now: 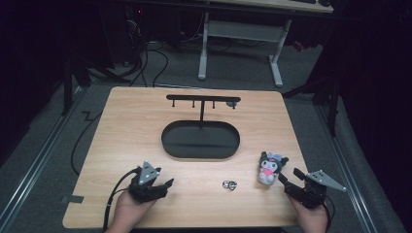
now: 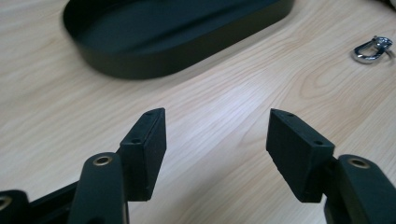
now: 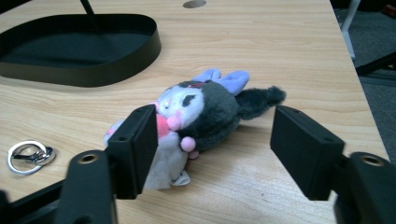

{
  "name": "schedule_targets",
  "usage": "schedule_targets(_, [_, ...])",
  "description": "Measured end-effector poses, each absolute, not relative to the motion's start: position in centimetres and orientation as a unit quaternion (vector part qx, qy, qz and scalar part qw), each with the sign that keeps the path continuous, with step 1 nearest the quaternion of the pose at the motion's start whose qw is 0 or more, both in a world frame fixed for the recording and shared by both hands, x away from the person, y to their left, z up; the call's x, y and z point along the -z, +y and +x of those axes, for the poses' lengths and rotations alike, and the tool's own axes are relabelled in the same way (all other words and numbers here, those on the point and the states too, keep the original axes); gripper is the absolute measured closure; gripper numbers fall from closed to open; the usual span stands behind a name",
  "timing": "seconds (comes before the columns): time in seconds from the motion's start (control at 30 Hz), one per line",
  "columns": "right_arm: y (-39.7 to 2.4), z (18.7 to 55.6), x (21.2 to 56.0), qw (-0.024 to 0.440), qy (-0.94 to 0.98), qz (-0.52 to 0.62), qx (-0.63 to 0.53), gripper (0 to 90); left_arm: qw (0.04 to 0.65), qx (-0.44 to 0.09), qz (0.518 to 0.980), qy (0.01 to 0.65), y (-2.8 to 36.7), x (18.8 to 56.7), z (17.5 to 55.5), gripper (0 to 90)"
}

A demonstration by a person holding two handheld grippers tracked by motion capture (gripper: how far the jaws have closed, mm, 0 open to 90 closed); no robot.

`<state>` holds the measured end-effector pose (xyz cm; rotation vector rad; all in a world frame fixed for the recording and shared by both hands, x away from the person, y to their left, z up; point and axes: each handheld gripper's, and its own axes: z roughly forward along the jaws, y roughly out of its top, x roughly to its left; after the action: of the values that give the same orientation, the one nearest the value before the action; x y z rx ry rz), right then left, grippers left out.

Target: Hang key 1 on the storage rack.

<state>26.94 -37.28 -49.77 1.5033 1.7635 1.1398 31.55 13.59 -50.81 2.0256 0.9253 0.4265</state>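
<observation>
The plush lies near the tabletop's right edge, just ahead of the right gripper, whose jaws are spread and empty. It likely should advance until they straddle the body. The left gripper is released near the front edge

Overhead light falls evenly on the wooden surface; the surrounding floor and room sink into near-black. High view soft and slightly grainy. Gripper views sharper at mid-distance, with close jaws mildly blurred. Specular glints mark the metal key ring; shadows beneath the plush toy are faint.
</observation>
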Motion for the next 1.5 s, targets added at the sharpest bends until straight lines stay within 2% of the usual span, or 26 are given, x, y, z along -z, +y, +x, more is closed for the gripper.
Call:
schedule_targets(0.1, [-37.0,27.1,49.9,0.285,0.659,0.568,-0.402,38.4,0.436,-0.162,0.803,0.374,14.6,51.4,31.5,38.7])
schedule_targets(0.33, [-37.1,27.0,50.2,0.297,0.66,0.575,-0.382,39.4,0.432,-0.158,0.808,0.369,14.4,52.1,32.2,38.4])
schedule_targets(0.47, [-37.2,26.7,50.2,0.301,0.665,0.568,-0.379,44.9,0.441,-0.144,0.8,0.38,14.6,52.0,32.4,38.7])
schedule_targets(0.53, [-37.3,26.7,50.2,0.301,0.669,0.568,-0.372,54.2,0.444,-0.143,0.798,0.381,14.7,52.0,32.5,39.5])
schedule_targets(0.6, [-37.4,26.8,50.3,0.301,0.674,0.567,-0.367,69.5,0.442,-0.152,0.797,0.382,14.8,52.0,32.6,40.7])
schedule_targets(0.63, [-37.4,26.8,50.3,0.301,0.674,0.567,-0.367,69.5,0.442,-0.152,0.797,0.382,14.8,52.0,32.6,40.6])
schedule_targets(0.67, [-37.6,27.0,50.4,0.294,0.682,0.564,-0.361,83.4,0.439,-0.156,0.796,0.385,15.0,52.0,32.7,40.4])
schedule_targets(0.7, [-37.6,27.0,50.4,0.294,0.682,0.564,-0.361,83.4,0.439,-0.156,0.796,0.385,15.0,52.0,32.7,40.1])
schedule_targets(0.73, [-37.7,27.4,50.5,0.297,0.689,0.561,-0.349,90.0,0.434,-0.166,0.797,0.387,15.2,52.1,32.7,39.8])
schedule_targets(1.2, [-37.2,32.5,51.7,0.277,0.728,0.55,-0.303,90.0,0.435,-0.188,0.771,0.426,18.9,51.6,30.9,39.1])
schedule_targets(1.5, [-35.8,34.2,52.1,0.246,0.752,0.515,-0.329,90.0,0.425,-0.199,0.775,0.424,19.8,51.6,29.4,39.1])
